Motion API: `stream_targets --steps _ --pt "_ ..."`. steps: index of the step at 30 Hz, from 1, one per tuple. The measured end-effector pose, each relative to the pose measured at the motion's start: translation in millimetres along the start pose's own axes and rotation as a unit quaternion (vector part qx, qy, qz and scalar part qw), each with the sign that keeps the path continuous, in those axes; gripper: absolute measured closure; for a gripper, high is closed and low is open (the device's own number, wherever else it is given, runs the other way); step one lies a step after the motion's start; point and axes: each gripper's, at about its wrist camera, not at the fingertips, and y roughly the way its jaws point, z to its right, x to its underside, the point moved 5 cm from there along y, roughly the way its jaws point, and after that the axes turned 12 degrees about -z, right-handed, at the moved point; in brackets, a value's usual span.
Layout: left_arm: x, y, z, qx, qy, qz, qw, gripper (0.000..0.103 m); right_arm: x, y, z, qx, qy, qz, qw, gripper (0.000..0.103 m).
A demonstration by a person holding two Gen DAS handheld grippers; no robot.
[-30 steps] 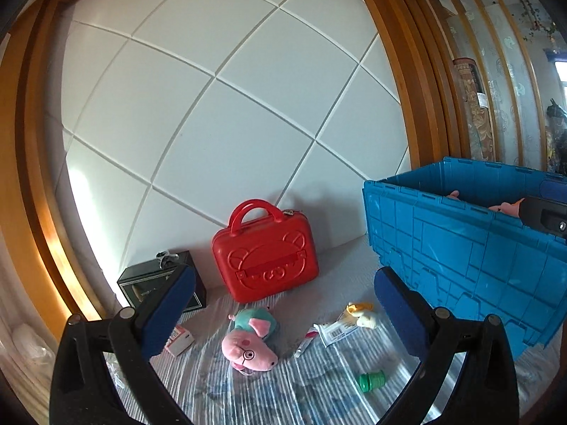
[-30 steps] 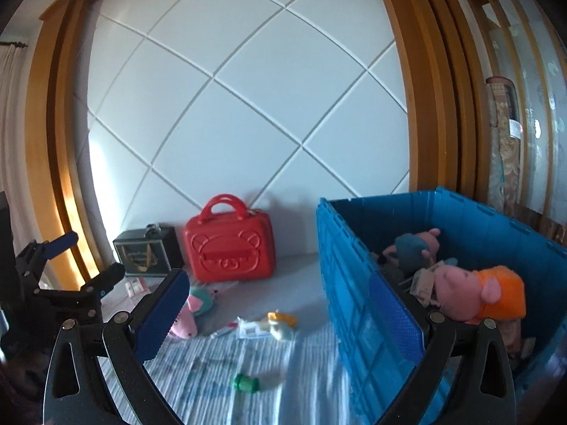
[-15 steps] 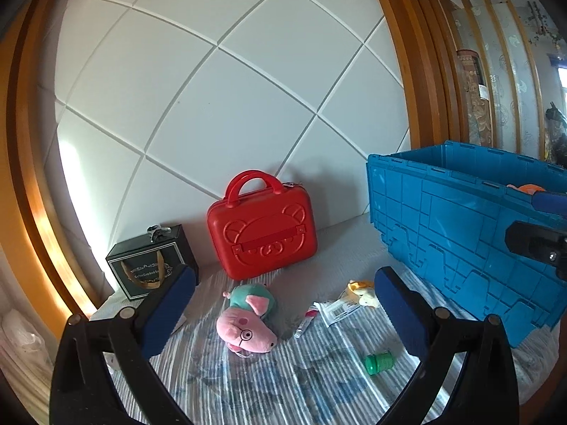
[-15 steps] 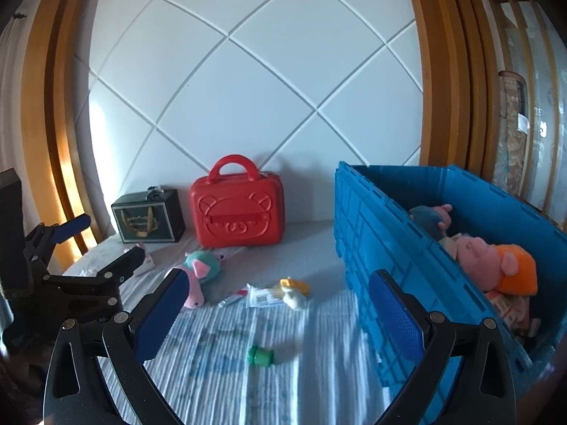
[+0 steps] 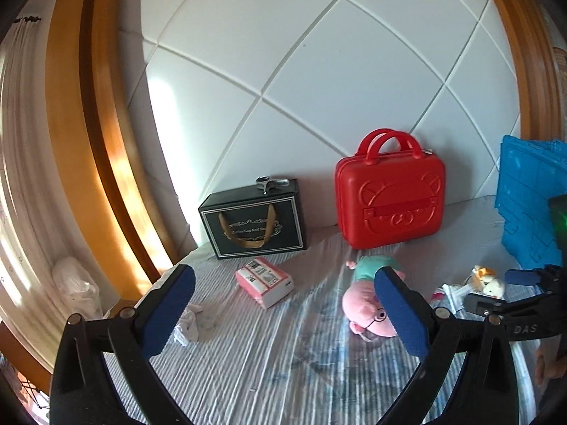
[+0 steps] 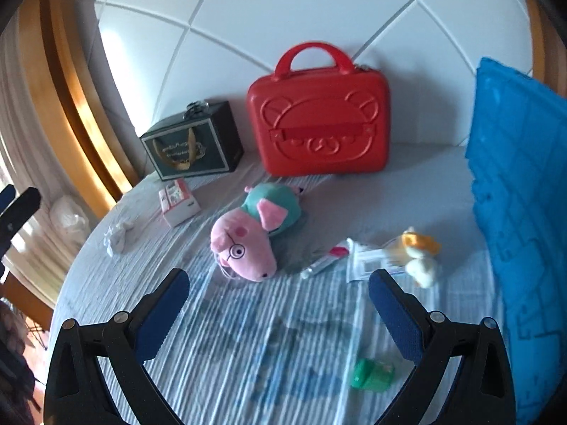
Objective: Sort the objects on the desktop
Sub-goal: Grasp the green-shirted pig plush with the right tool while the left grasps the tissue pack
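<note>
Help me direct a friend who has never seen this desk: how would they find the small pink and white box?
Start at the red suitcase standing against the white wall, then go to the black gift box beside it on its left. The pink and white box lies flat on the striped cloth just in front of that black box. Unlike the crumpled white tissue nearby, it is hard-edged, with printed labels.
</note>
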Motion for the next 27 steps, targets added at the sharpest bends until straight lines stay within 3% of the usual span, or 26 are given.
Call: stream_targets --steps 4,9,13,17,22,23,25,27 --pt "8.4 35.0 -18.4 -0.011 -0.010 -0.028 0.9995 0.000 -37.9 80.1 -20.0 0.015 -0.007 -0.041 0.999 0.000" --pt "24.6 75.0 -35.2 -0.019 -0.024 -0.060 0.9977 0.000 -73.6 189.0 -28.4 0.027 0.012 -0.133 0.991 0.000" --pt "39.8 103.2 -41.2 -0.025 -0.027 -0.088 0.9954 0.000 -89.2 246.1 -23.7 -0.014 0.076 -0.170 0.982 0.000" --pt "47.7 132.7 -38.1 -0.020 -0.023 -0.114 0.9930 0.000 -96.5 279.3 -37.7 -0.029 0.084 -0.208 0.974 0.000" --pt "30.1 173.6 -42.9 -0.017 -0.035 -0.126 0.9913 0.000 -100.2 303.8 -60.2 -0.003 0.026 -0.234 0.972 0.000" --pt "23.5 183.5 -46.0 -0.016 -0.039 -0.128 0.9909 0.000 -96.2 309.0 -64.3 -0.012 0.007 -0.248 0.969 0.003" --pt "9.3 206.8 -51.0 -0.019 -0.048 -0.130 0.9902 0.000 -93.7 301.1 -69.7 -0.011 -0.039 -0.229 0.973 0.017" --pt "-3.2 238.2 -52.9 -0.012 -0.062 -0.144 0.9875 0.000 -89.3 287.2 -67.4 -0.009 -0.052 -0.215 0.975 0.018"
